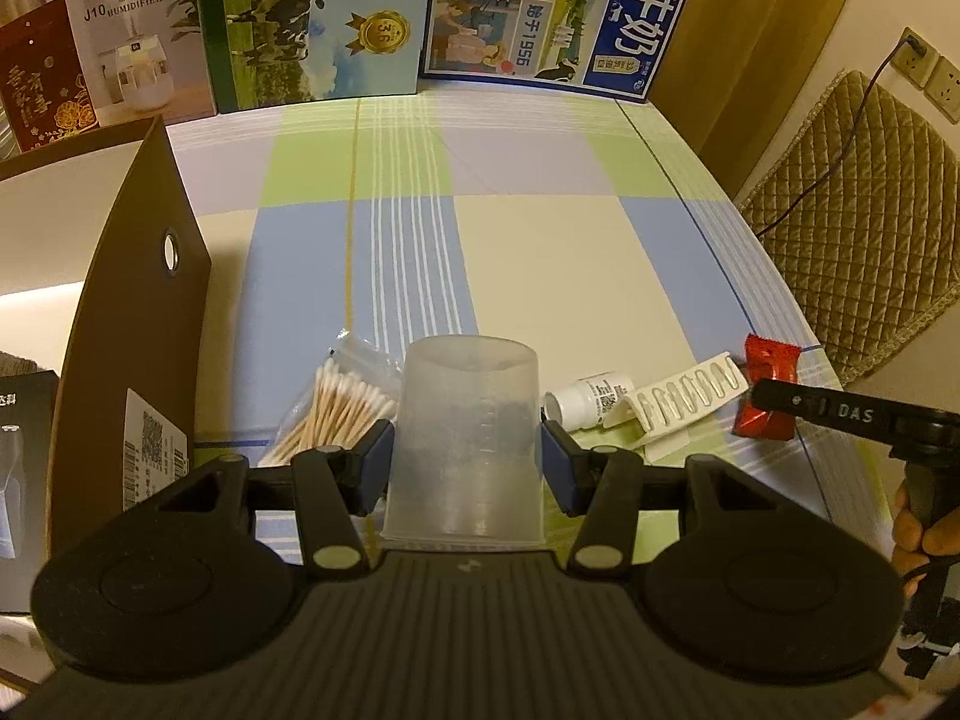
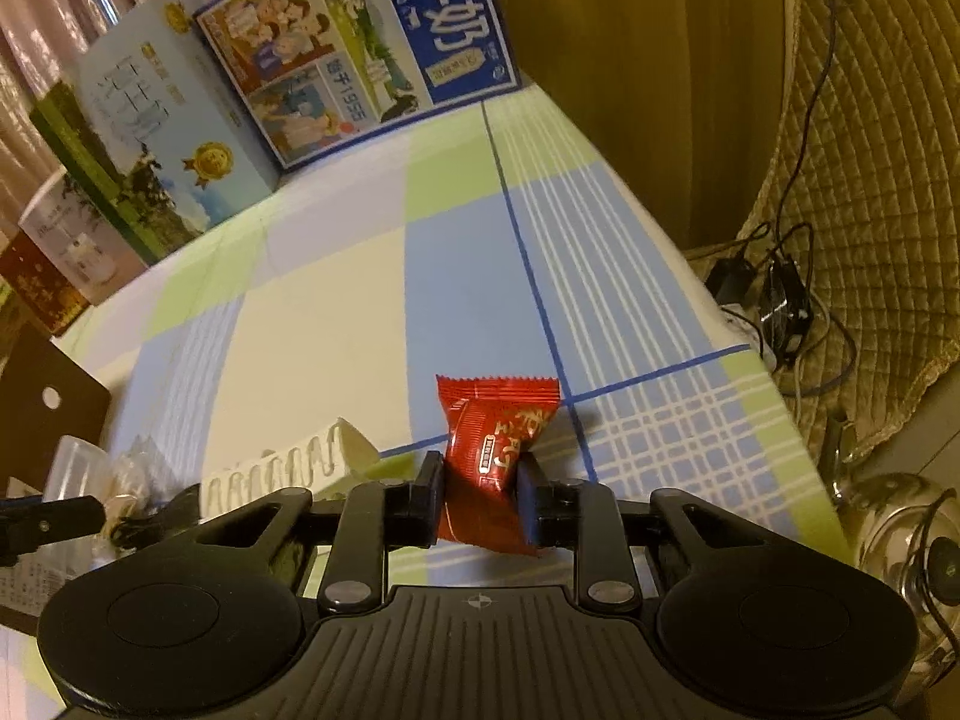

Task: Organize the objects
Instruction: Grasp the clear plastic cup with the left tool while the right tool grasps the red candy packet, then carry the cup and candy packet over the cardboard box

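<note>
My left gripper is shut on a clear plastic measuring cup, held upside down just above the checked tablecloth. Behind it lie a bag of cotton swabs, a small white bottle on its side and a white blister strip. My right gripper is shut on a red candy wrapper; the wrapper also shows in the left wrist view at the right. The blister strip and the cup show at the lower left of the right wrist view.
Milk cartons and a humidifier box stand along the table's far edge. A brown box flap rises at the left. A quilted chair and cables are beyond the right table edge. A glass kettle stands at lower right.
</note>
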Available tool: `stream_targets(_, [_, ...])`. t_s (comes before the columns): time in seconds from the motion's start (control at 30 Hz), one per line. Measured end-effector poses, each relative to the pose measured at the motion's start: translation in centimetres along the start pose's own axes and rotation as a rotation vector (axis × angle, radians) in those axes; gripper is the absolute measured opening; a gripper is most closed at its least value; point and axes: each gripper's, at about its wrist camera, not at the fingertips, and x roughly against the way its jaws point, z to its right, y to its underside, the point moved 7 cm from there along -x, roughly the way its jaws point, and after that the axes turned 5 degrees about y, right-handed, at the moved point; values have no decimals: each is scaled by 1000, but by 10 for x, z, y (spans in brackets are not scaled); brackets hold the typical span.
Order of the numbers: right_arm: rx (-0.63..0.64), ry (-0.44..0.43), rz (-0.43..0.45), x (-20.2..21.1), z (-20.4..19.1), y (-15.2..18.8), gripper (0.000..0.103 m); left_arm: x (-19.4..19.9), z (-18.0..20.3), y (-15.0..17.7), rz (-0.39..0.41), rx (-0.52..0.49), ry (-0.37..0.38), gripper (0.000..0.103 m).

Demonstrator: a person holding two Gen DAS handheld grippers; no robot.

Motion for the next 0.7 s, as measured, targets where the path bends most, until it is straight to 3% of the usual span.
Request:
stream_targets(0.33, [31,-88,53,58,-18,-4,22,29,7,-2,44,6,35,47])
stream_targets(0.7, [195,-277,36,106,-115,12,22,89,-9,-4,134,25,43,47])
